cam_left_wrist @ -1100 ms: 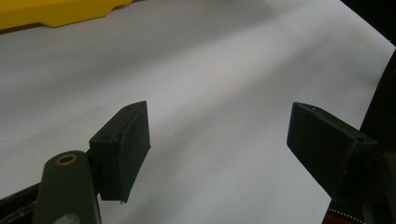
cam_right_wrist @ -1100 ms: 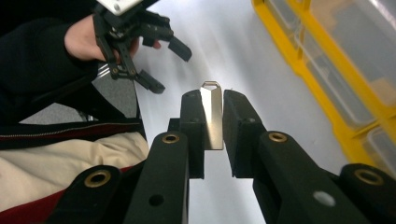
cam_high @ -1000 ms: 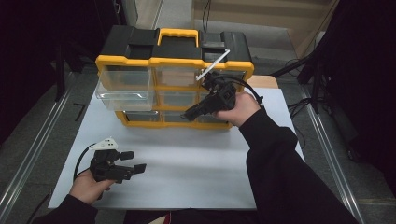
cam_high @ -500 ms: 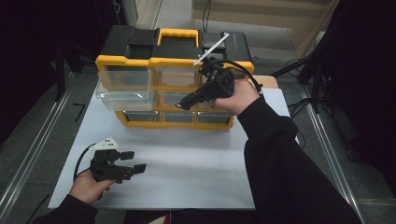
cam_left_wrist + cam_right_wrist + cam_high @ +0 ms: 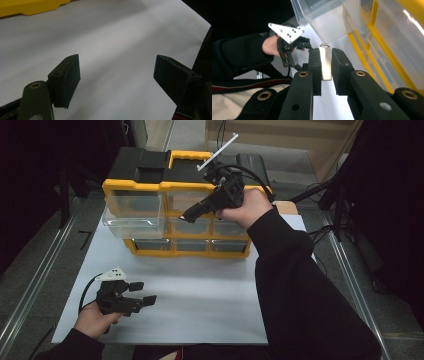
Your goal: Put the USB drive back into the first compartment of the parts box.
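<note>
A yellow and black drawer organizer (image 5: 150, 185) stands at the back of the white table. Its top left clear drawer (image 5: 132, 215) is pulled out. My right gripper (image 5: 186, 217) hovers in front of the upper drawers, pointing down and left. In the right gripper view it (image 5: 326, 53) is shut on a small flat metal piece (image 5: 325, 62) with a loop at its tip, just below the clear drawer (image 5: 329, 22). My left gripper (image 5: 144, 292) rests low over the table at the near left, and its own view shows it open (image 5: 117, 72) with nothing between the jaws.
The white table surface (image 5: 200, 290) spreads in front of the organizer. Metal rails run along the floor at left (image 5: 30, 290) and right (image 5: 350, 270). Cables (image 5: 320, 230) lie at the right of the table. Dark space surrounds the table.
My right gripper has risen and moved back from the lower drawers to the upper row, still holding the metal piece. The left gripper has not moved.
</note>
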Demonstrator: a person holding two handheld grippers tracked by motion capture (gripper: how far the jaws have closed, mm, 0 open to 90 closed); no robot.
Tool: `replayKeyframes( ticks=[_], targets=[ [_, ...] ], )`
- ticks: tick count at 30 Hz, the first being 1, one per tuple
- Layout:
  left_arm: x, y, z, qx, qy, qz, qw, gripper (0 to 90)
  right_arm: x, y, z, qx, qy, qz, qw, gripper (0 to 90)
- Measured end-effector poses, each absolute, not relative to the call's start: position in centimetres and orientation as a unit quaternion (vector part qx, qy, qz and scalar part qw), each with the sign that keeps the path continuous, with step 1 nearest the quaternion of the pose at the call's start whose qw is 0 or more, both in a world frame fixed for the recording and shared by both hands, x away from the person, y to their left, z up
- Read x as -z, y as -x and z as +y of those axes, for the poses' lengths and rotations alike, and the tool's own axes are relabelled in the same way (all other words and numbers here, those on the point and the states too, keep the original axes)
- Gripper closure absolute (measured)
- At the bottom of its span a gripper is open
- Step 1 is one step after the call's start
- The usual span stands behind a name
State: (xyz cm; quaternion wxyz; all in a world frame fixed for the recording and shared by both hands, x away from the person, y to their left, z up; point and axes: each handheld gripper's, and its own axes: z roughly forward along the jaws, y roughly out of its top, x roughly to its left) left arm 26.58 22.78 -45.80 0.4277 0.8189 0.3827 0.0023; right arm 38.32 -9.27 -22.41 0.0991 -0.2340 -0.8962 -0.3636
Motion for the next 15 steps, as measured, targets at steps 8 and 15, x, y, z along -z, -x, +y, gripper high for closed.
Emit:
replayKeyframes(
  ticks=[8, 15],
  targets=[
    [45.8, -26.6, 22.7, -0.002, -0.819, 0.382, 0.427, 22.5, 20.9, -38.8, -7.9, 0.364, 0.226, -0.899, 0.094, 76.6],
    [45.8, -26.6, 22.8, -0.002, -0.82, 0.382, 0.427, 22.5, 20.0, -39.2, -5.9, 0.362, 0.217, -0.902, 0.09, 76.6]
  ],
)
